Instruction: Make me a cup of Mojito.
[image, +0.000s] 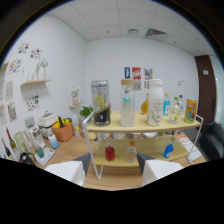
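Gripper view: bottles (127, 103) on shelf (145, 126) well beyond parted fingers (75, 170).

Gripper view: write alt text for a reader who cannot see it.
The gripper, fingers open and empty, faces a two-tier wooden shelf beyond them, its top tier holding a dark can, a clear bottle and a white bottle.

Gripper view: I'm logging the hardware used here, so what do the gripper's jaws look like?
Only the tips of the gripper show, ahead of a black mass that hides the rest. The two jaws are white, flat-faced blocks with dark grey wedge-shaped inner edges. No cables, markings, hand or sleeve are visible.
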